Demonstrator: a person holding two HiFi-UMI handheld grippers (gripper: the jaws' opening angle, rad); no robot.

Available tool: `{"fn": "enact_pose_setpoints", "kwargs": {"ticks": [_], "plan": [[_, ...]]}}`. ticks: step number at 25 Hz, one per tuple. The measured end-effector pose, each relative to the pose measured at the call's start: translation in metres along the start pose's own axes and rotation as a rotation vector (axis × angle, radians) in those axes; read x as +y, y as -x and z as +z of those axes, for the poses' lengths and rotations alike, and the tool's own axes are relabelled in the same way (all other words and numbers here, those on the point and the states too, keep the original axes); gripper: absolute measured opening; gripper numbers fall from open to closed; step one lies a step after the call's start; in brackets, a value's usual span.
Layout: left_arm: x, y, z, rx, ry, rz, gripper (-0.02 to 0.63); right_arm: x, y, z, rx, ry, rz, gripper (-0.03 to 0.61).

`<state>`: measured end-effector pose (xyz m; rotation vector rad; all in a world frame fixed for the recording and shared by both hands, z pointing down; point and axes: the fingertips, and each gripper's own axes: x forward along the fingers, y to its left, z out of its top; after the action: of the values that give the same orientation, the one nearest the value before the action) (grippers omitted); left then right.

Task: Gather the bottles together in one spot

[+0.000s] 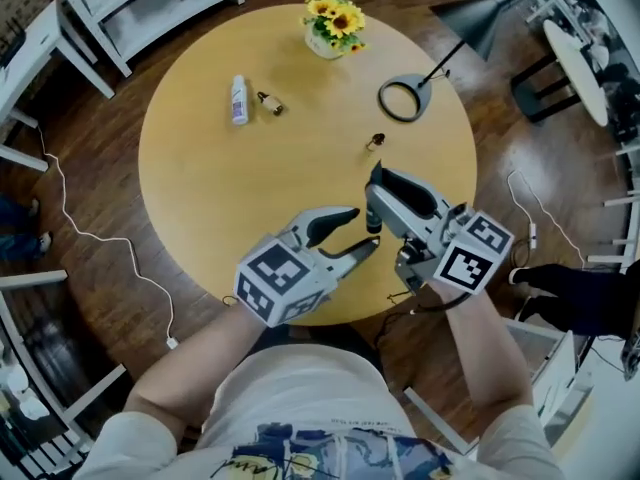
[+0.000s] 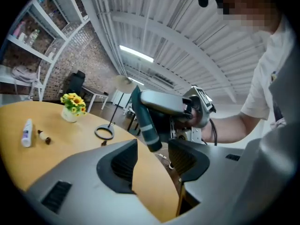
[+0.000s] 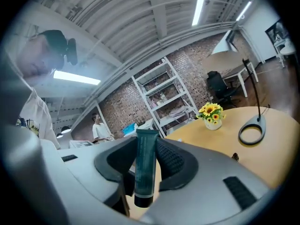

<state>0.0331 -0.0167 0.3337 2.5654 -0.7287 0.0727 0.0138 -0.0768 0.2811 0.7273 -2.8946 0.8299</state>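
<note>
Wood-topped round table point(image 1: 200, 198) in the head view carries one flower pot point(image 1: 326, 46) holding yellow sunflowers; left of the pot lie one white bottle point(image 1: 239, 99) and one small brown bottle point(image 1: 270, 102), right of it a lamp's ring base point(image 1: 402, 99) and one tiny dark item point(image 1: 375, 142). Left gripper view: the left gripper point(image 2: 152, 156) is spread and empty. Right gripper view: the right gripper point(image 3: 146, 158) pinches one dark green tube point(image 3: 145, 165) upright, well short of the pot.

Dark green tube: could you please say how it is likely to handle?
The dark green tube probably squashes: flat crimped end suggests soft walls. Clamped in the right gripper, cap end hanging free, it may swing.
</note>
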Motion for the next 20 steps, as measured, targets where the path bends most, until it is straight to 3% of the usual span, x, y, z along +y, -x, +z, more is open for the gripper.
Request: {"fn": "enact_pose_setpoints", "kwargs": {"ticks": [4,8,13,17,20], "plan": [[-0.033,-0.058,0.008,0.017,-0.018,-0.081,0.182,-0.006,0.049,0.004,-0.056,-0.009,-0.008,0.158],[-0.047,-0.082,0.004,0.041,-0.064,-0.076,0.134,-0.016,0.089,0.007,-0.087,0.039,-0.005,0.158],[-0.048,-0.094,-0.007,0.113,-0.240,0.014,0.110,-0.018,0.116,-0.001,-0.004,0.169,0.004,0.159],[-0.036,-0.102,-0.011,0.146,-0.313,0.149,0.110,-0.024,0.122,-0.004,0.050,0.221,-0.055,0.131],[-0.025,-0.104,-0.015,0.164,-0.391,0.259,0.110,-0.030,0.121,-0.008,0.072,0.156,-0.121,0.224]]}}
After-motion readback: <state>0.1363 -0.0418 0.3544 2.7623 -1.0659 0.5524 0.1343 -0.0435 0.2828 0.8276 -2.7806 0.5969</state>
